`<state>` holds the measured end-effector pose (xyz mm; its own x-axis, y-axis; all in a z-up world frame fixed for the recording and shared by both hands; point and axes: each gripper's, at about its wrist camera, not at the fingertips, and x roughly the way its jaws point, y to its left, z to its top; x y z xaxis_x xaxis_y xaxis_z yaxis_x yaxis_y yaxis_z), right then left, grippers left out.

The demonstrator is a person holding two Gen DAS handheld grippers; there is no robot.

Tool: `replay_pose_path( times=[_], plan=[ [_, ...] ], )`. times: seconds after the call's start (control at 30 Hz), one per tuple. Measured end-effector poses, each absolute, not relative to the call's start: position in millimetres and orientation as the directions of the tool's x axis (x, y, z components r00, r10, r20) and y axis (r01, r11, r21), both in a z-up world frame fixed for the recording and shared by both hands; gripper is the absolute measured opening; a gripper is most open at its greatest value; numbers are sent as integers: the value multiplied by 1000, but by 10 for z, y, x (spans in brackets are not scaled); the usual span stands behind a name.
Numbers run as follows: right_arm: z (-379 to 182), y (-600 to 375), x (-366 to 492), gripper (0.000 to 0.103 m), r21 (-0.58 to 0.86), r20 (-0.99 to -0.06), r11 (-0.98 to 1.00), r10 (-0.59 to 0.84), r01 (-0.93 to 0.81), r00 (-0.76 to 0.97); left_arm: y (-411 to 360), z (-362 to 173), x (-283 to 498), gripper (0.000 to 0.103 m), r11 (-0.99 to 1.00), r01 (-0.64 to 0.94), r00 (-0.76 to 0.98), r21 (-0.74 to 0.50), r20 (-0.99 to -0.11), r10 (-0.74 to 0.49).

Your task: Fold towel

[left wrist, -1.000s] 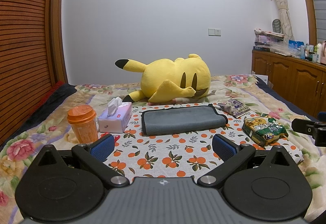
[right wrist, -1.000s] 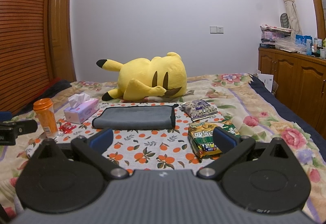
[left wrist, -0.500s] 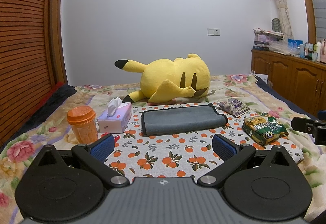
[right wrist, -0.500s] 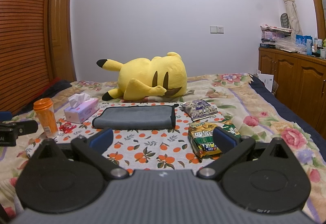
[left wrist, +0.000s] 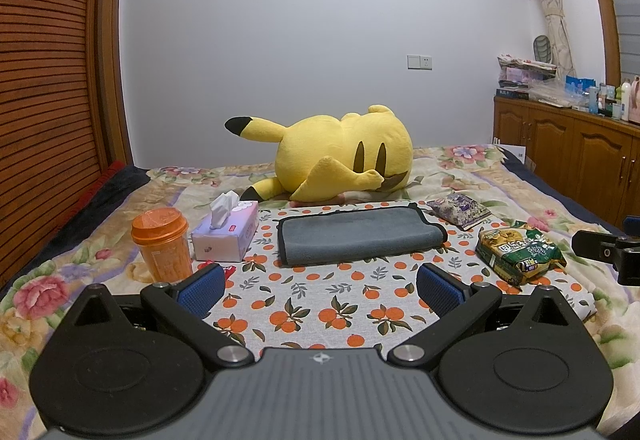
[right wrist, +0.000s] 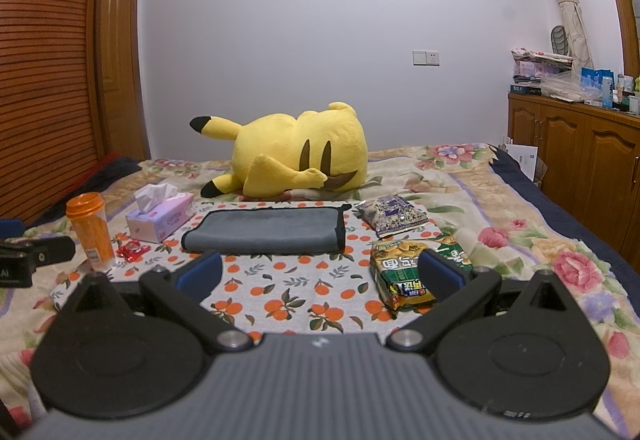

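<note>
- Towel (left wrist: 360, 236) lies folded over, ahead of the plush (left wrist: 344, 156).
- Left tongs (left wrist: 320, 284) and right tongs (right wrist: 320, 274): wide, empty.
- Judged: approach; next, pinch one towel edge.

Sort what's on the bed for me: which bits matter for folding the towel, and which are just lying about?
For the job:
- gray towel, lying flat on the orange-print cloth
- left gripper, open
- right gripper, open

Just lying about:
- yellow plush toy
- tissue box
- orange cup
- green snack bag
- purple snack bag
- red wrapper
</note>
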<state>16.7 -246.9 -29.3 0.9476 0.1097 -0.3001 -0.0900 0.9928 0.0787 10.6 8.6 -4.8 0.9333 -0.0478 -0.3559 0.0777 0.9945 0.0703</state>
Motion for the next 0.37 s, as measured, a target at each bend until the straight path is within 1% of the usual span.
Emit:
replay_pose_path(
  times=[0.37],
  plan=[
    [-293,-2466,168,103,78,-300,993,109,-90,948,83,-59,103,103,994,78,933,71,-357,-48]
  ],
)
